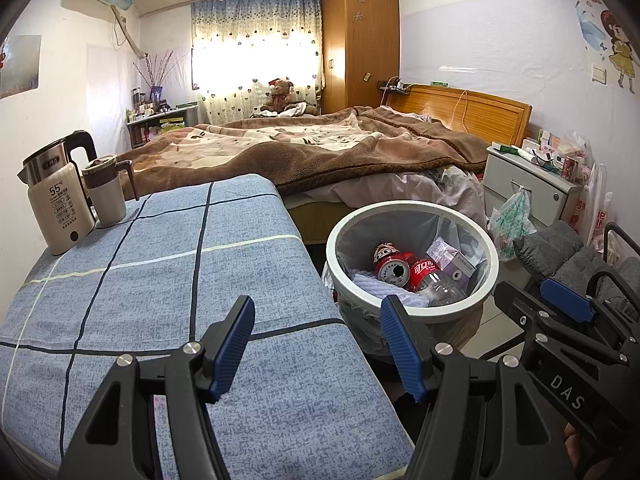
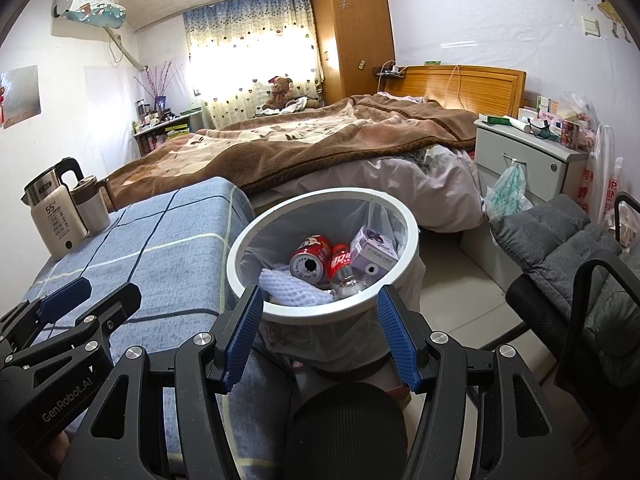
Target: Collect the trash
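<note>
"55°C" on kettle (image 1: 60, 196), upper left; white bin (image 2: 320, 314) centre — red can (image 2: 310, 258), cola bottle (image 2: 340, 270), purple carton (image 2: 374, 250). Left gripper (image 1: 318, 340), right gripper (image 2: 320, 328) agape, empty.

Bin (image 2: 256, 236) mouth is open from above, lower centre of the right view; can (image 2: 310, 260), bottle (image 2: 342, 270) and box (image 2: 374, 250) fill its bottom. Table (image 1: 168, 280) top is bare at left, with kettle (image 1: 54, 196) and mug (image 1: 106, 192) blocking the far-left corner. Chair (image 2: 560, 256) crowds the right edge, bed (image 2: 320, 140) closes off behind.
</note>
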Motion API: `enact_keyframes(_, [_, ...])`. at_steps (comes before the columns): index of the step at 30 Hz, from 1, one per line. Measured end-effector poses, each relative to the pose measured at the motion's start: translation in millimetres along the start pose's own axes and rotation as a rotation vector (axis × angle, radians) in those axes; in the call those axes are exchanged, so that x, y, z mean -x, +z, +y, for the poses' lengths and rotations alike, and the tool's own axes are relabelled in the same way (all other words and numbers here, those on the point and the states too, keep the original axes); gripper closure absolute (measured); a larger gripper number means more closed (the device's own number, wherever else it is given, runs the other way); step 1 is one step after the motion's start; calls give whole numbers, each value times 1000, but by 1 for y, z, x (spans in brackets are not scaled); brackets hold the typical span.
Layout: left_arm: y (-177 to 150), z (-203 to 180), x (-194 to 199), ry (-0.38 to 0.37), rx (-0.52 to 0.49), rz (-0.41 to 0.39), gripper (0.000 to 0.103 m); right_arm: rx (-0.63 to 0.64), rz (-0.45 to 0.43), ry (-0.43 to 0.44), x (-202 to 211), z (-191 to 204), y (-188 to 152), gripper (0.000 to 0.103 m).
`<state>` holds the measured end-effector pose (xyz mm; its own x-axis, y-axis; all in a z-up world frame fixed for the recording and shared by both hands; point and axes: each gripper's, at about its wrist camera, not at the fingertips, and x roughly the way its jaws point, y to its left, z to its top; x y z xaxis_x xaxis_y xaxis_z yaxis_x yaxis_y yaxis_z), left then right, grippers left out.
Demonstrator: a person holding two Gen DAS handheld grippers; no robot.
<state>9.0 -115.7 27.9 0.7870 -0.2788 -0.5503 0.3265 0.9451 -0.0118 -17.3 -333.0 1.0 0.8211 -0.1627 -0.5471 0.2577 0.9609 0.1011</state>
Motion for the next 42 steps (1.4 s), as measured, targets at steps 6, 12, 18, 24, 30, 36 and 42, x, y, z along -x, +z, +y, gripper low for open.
enact_keyframes(6, [0, 1, 0, 2, 1, 0, 36, 0, 0, 0, 0, 0, 0, 43])
enact_keyframes(12, [0, 1, 0, 1, 0, 1, 36, -1, -1, 2, 0, 1, -1, 43])
enact_keyframes(18, [0, 0, -1, 1, 0, 1, 36, 0, -2, 2, 0, 1, -1, 43])
enact_keyframes(24, [0, 0, -1, 1, 0, 1, 36, -1, -1, 3, 0, 1, -1, 43])
enact_keyframes(30, [-1, 2, -1, 0, -1, 2, 36, 0, -1, 3, 0, 3, -1, 43])
enact_keyframes(36, [-3, 5, 0, -3, 1, 4, 36, -1, 0, 4, 0, 3, -1, 43])
enact_keyframes(42, [-3, 5, 0, -2, 2, 6, 36, 0, -2, 3, 0, 3, -1, 43])
